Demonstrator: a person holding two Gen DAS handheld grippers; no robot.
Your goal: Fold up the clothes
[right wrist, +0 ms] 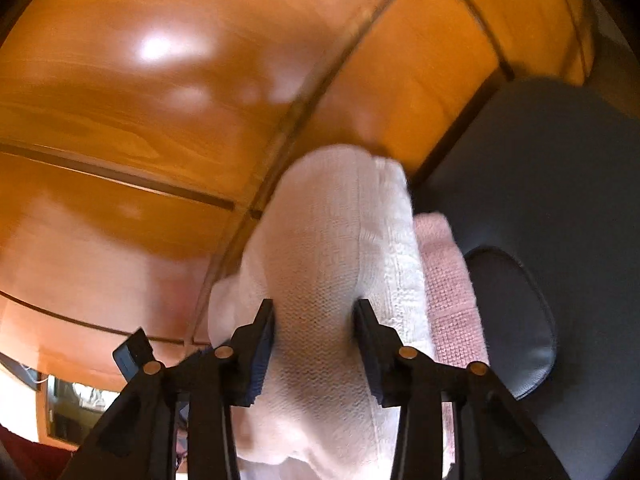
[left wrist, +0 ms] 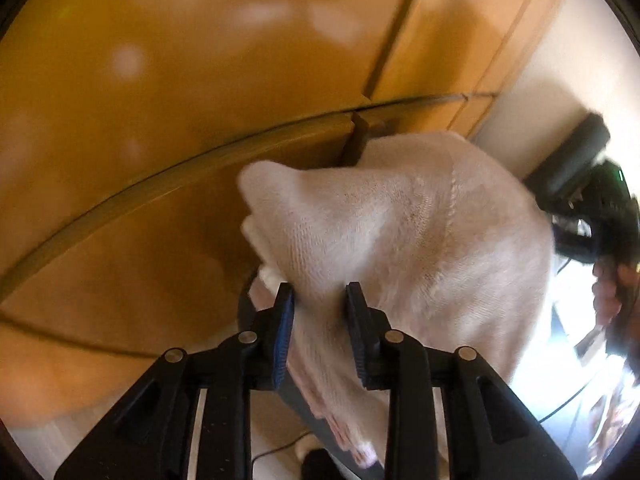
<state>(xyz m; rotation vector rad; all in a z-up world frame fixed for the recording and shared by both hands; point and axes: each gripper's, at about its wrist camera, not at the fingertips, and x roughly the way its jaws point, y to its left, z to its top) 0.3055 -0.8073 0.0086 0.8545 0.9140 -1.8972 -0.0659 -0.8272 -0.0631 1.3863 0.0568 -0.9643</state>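
A white knitted garment (left wrist: 400,216) hangs bunched in front of the left wrist camera. A fold of it runs down between the fingers of my left gripper (left wrist: 320,300), whose pads press on it from both sides. In the right wrist view the same white knit (right wrist: 332,224) bulges up between the fingers of my right gripper (right wrist: 316,312), which pinch it at the waist of the bulge. A pink knitted piece (right wrist: 444,272) lies against its right side. Both views are motion-blurred.
Glossy orange-brown wooden panels (left wrist: 160,80) with dark seams fill the background in both views. A dark grey padded chair seat (right wrist: 540,200) sits at the right. The other gripper's black housing (left wrist: 580,172) and a person's hand (left wrist: 608,296) show at the right edge.
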